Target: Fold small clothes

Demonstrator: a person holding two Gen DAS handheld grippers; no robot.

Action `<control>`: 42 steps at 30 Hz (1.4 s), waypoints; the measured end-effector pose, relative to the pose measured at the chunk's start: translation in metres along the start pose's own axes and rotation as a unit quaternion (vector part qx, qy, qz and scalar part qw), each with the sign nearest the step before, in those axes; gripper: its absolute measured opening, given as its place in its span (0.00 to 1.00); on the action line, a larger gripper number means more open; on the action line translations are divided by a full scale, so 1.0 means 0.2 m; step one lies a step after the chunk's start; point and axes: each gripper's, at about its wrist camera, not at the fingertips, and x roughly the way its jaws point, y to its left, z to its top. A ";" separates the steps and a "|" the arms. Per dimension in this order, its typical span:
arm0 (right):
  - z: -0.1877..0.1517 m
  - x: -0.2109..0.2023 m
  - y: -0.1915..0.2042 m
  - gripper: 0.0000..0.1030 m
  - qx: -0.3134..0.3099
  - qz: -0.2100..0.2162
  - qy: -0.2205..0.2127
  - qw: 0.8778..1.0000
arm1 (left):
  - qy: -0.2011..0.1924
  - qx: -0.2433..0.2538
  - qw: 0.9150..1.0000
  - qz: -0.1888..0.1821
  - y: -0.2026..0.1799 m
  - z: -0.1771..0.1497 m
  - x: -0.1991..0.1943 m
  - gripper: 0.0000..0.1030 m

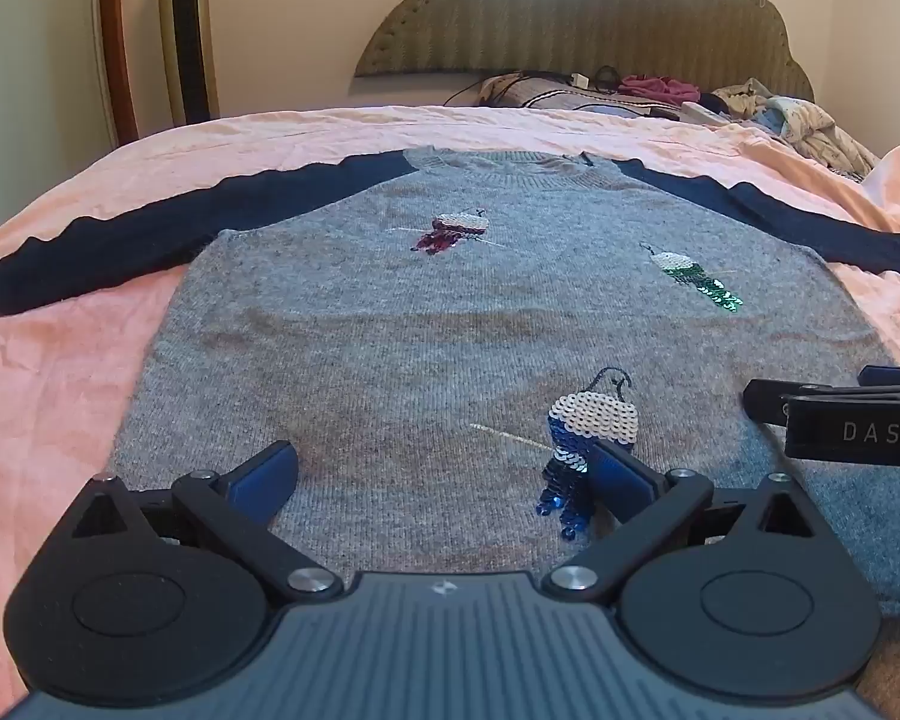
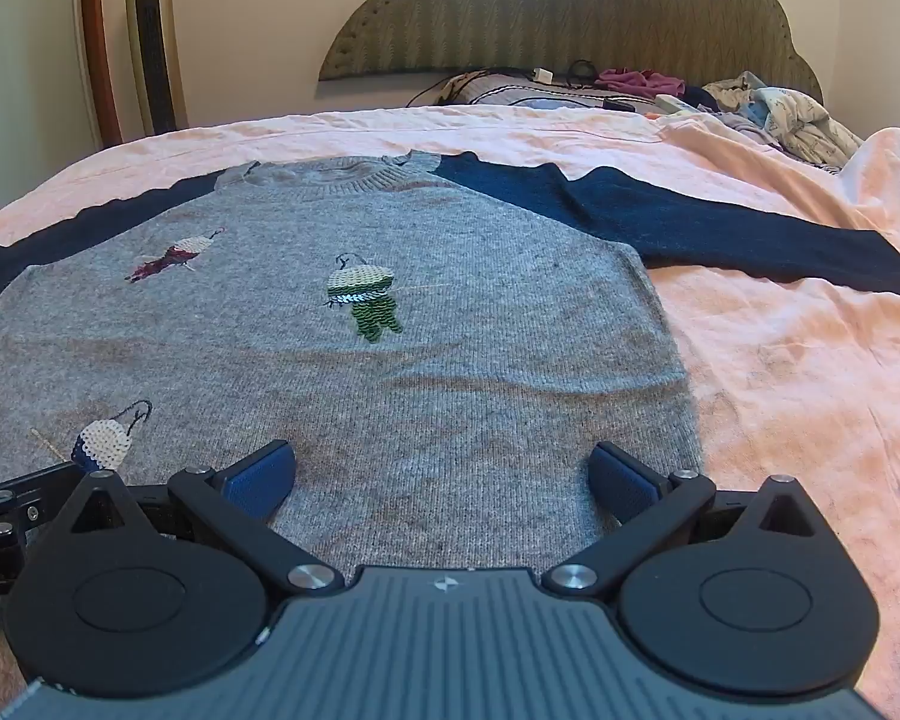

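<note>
From the left wrist, the grey sweater (image 1: 450,312) lies flat on the pink bed (image 1: 60,390), no fold made yet, left tool (image 1: 444,474) wide open, holding nothing; from the right wrist, right tool (image 2: 444,474) wide open too, both sleeves still spread out.

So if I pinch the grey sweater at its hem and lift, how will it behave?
The grey knit sweater lies limp and flat on the pink bedsheet, so it will probably drape and sag. Its navy sleeves spread wide and would likely trail. The sequin patches may snag.
</note>
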 end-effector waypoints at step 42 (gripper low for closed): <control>0.00 0.00 0.00 1.00 0.000 0.000 -0.005 1.000 | -0.003 -0.011 1.000 -0.005 0.01 0.01 -0.02 1.00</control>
